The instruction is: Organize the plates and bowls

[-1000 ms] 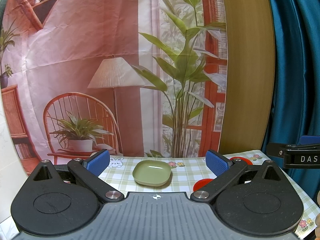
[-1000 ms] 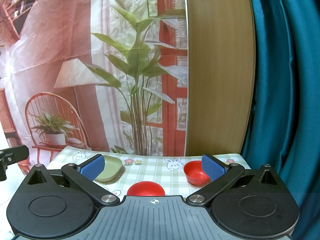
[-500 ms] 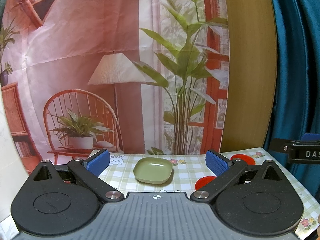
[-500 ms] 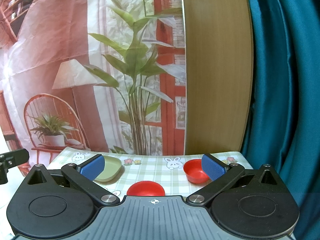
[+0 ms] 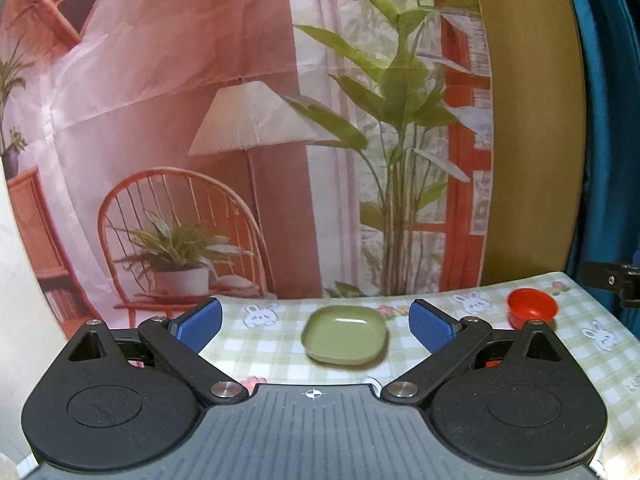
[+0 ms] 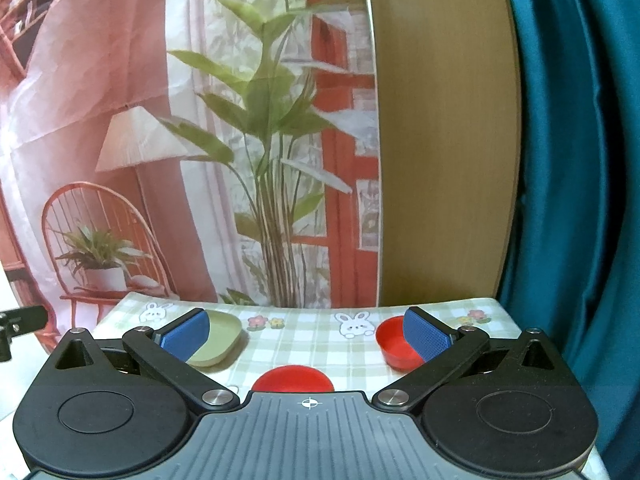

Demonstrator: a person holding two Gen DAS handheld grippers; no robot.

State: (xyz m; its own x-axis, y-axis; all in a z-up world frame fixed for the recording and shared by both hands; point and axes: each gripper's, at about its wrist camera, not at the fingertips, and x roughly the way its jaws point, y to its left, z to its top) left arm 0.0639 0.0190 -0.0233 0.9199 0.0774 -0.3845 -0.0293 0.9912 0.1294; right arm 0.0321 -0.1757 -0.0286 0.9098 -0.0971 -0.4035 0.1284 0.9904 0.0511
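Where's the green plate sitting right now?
The green plate sits on the checked tablecloth, centred between the open left hand-held gripper fingers; in the right wrist view it lies left of the red bowl.

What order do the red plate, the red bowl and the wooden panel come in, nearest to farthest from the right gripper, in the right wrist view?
1. Red plate, centre, just ahead of the right gripper.
2. Red bowl, right, farther out.
3. Wooden panel, behind the table's far edge.

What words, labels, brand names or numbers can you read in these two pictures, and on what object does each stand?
None can be read.
The checked tablecloth carries only rabbit and flower pictures.
The green plate, red bowl and red plate bear no lettering.
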